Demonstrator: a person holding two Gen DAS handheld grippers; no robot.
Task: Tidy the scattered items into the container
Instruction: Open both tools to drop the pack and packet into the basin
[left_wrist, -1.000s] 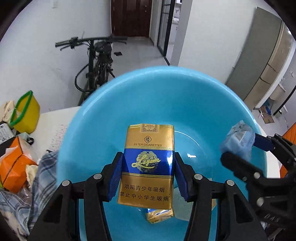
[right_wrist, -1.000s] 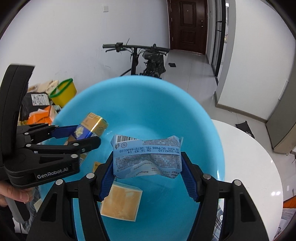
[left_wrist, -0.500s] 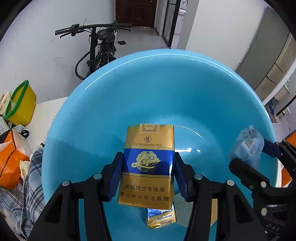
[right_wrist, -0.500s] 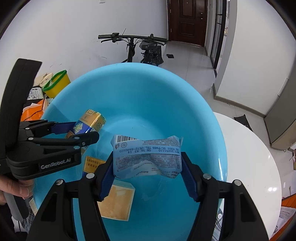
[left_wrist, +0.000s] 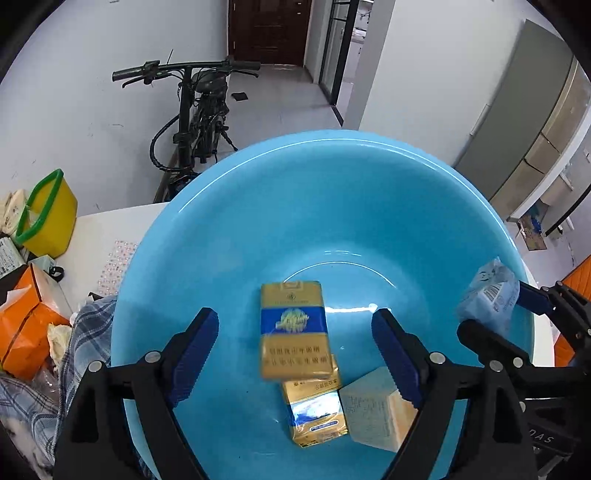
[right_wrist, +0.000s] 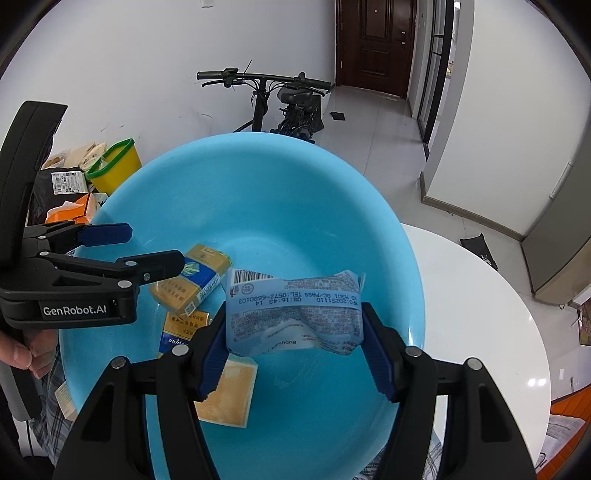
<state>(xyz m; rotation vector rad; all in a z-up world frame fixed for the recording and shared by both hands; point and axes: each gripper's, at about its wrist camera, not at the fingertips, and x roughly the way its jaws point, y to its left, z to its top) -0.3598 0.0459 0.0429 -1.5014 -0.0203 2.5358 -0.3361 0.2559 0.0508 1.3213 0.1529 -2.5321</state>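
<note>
A: Basin (left_wrist: 229, 236), light blue and round, fills the middle of both views and sits on a white table (right_wrist: 480, 302).

B: What is the left gripper (left_wrist: 295, 350) doing?

A: Its blue-padded fingers (left_wrist: 195, 343) are spread wide and hold nothing. In the gap between them a gold and blue cigarette pack (left_wrist: 293, 328) shows, blurred, over the basin's floor. Whether it touches the basin cannot be told.

B: Anything under it?

A: A second gold pack (left_wrist: 317, 413) lies at the bottom centre of the left view, partly covered by the first. Just to its right lies a pale yellow packet (left_wrist: 373, 417).

B: And the right gripper (right_wrist: 293, 343)?

A: Its fingers (right_wrist: 212, 358) are clamped on a crumpled pale blue tissue packet (right_wrist: 291, 314) with a barcode, held above the basin in the centre of the right view.

B: What surrounds the basin?

A: A yellow bin (left_wrist: 44, 218) with a green rim at the left edge, orange packaging (left_wrist: 26, 325) and plaid cloth (left_wrist: 85, 332) below it, and a black bicycle (left_wrist: 195, 110) against the white wall at the top.
</note>
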